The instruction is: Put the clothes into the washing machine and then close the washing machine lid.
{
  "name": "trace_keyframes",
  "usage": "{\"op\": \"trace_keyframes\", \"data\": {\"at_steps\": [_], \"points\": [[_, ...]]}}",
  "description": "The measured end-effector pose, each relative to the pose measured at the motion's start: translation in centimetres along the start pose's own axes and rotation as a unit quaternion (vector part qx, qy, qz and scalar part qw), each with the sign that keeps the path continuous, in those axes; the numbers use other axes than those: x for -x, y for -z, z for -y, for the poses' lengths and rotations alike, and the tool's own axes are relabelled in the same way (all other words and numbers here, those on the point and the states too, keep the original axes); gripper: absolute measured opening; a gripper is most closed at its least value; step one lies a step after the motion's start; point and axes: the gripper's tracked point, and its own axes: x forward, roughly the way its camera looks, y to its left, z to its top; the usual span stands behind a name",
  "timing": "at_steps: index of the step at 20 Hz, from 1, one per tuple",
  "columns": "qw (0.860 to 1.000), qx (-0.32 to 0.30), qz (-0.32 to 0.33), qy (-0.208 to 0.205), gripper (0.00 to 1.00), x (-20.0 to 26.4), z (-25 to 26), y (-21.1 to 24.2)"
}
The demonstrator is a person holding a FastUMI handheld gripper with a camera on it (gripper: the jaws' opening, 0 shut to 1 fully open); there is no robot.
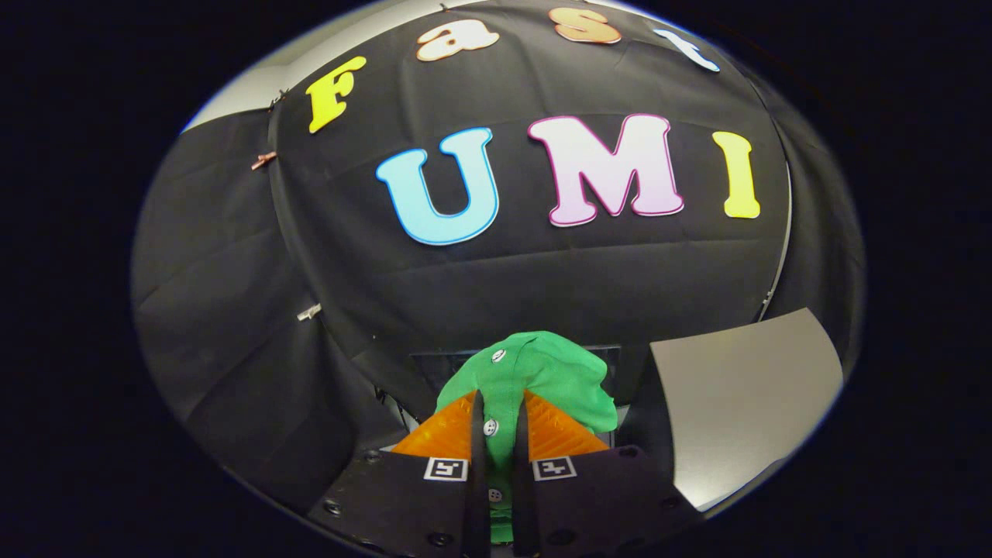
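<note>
The gripper point(500, 422) was clenched on a green garment point(542, 380), both fingers pressing a buttoned fold of it. The cloth bunched up just beyond the fingertips, with white buttons point(490, 427) showing between the fingers. Behind the garment hung the black booth wall point(542, 287). A pale grey panel point(744, 395) stood beside the garment.
</note>
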Motion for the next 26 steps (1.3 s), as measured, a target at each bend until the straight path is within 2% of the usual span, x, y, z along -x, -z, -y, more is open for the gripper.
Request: {"op": "trace_keyframes", "data": {"at_steps": [5, 18, 26], "points": [[1.000, 0.002, -0.018, 0.003, 0.16, -4.3, -0.9, 4.2], [0.999, -0.020, -0.014, 0.043, 0.16, -15.5, 2.4, 14.9], [0.998, 0.033, 0.001, 0.053, 0.16, -19.6, 2.6, 19.0]]}}
